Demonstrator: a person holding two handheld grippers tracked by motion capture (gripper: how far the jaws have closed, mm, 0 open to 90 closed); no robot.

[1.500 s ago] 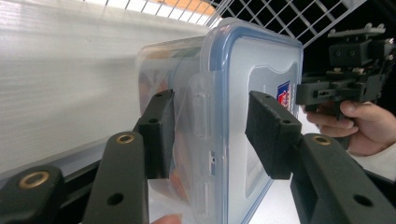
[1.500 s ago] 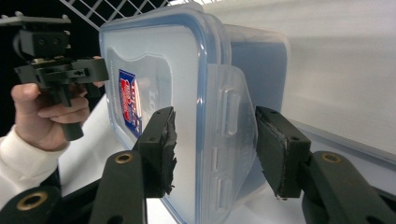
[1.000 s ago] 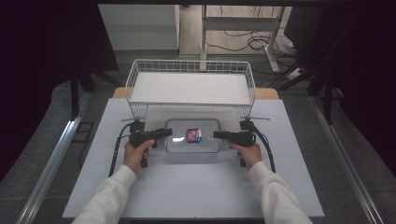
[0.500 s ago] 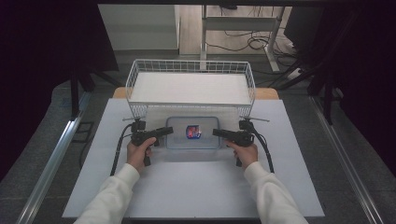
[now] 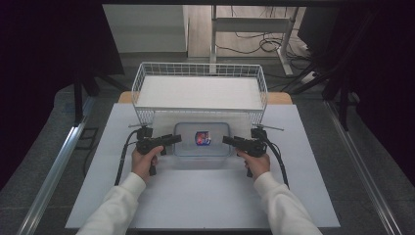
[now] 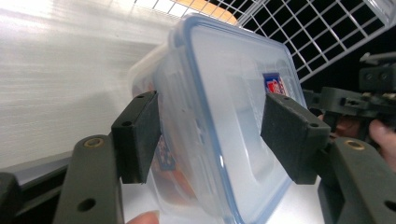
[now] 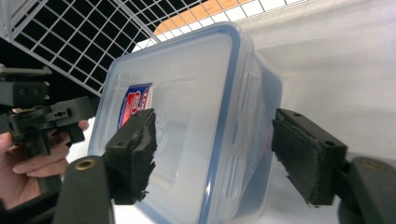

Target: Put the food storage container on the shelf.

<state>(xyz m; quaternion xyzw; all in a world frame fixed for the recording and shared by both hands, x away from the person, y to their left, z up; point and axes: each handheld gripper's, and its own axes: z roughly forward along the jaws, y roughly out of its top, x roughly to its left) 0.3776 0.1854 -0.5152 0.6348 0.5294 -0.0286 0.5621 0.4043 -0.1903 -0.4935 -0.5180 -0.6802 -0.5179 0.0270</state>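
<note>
Jaws of the left gripper [image 5: 172,139] and right gripper [image 5: 228,141] have just been opening and stand apart, straddling opposite ends of the lidded plastic box [image 5: 202,139], which sits on the table [image 5: 205,196] just before the wire basket [image 5: 200,93].

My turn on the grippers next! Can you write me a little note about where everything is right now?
Left gripper: jaws have just been opening, astride the container's left end, pads off it.
Right gripper: jaws have just been opening too, astride the right end, pads off it.
Clear lidded container: flat on the white table, lid on, just in front of the wire basket.
Done: container set down and let go.
Left: probably pull both grippers back; whether it goes in the basket is unclear.
</note>
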